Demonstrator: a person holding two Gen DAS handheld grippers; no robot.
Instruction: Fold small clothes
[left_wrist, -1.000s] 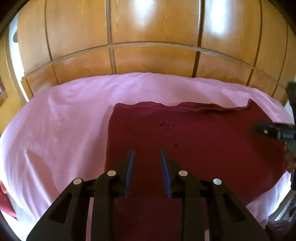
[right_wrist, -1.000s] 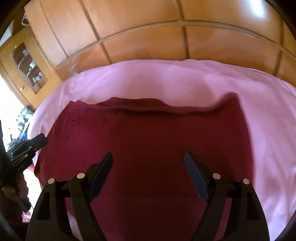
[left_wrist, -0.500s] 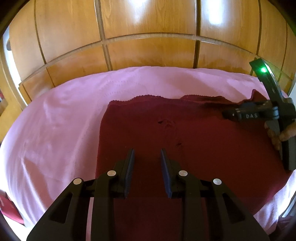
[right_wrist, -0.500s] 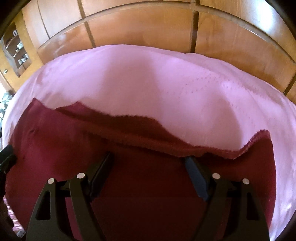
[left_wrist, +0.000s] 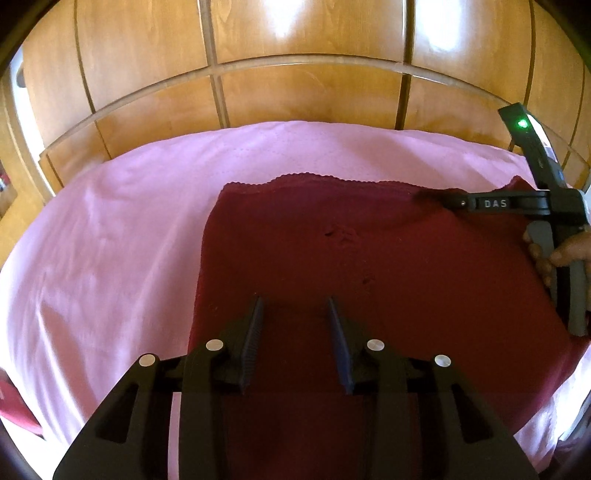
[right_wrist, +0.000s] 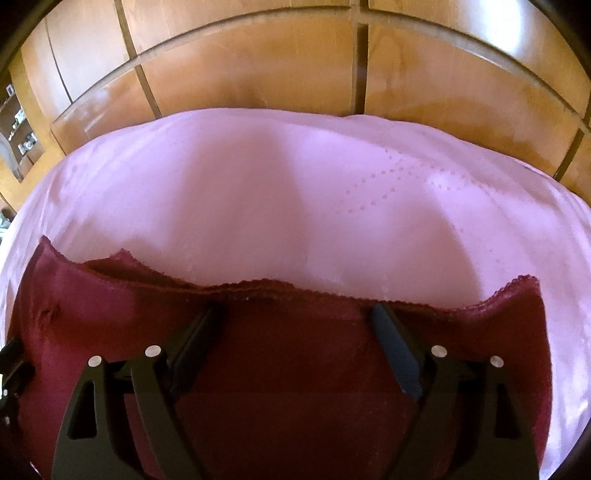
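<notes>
A dark red garment (left_wrist: 369, 266) lies spread flat on the pink bed sheet (left_wrist: 110, 240), its scalloped far edge (right_wrist: 280, 286) slightly rippled. My left gripper (left_wrist: 295, 308) hovers over the garment's near left part. Its jaws are opening, with only flat cloth below them and nothing pressed. My right gripper (right_wrist: 297, 308) stands wide with its jaws still opening, fingertips just short of the garment's far edge, gripping nothing. In the left wrist view the right gripper (left_wrist: 443, 201) reaches in from the right, held by a person's hand (left_wrist: 565, 254).
A wooden panelled wall (left_wrist: 295, 92) rises right behind the bed. Shelves with small items (right_wrist: 18, 129) stand at the far left. Another dark red piece (left_wrist: 14, 410) shows at the bed's lower left edge. Bare pink sheet lies left of and beyond the garment.
The right gripper has moved forward over the garment to its far edge and come into the left wrist view. The left jaws have widened slightly.
</notes>
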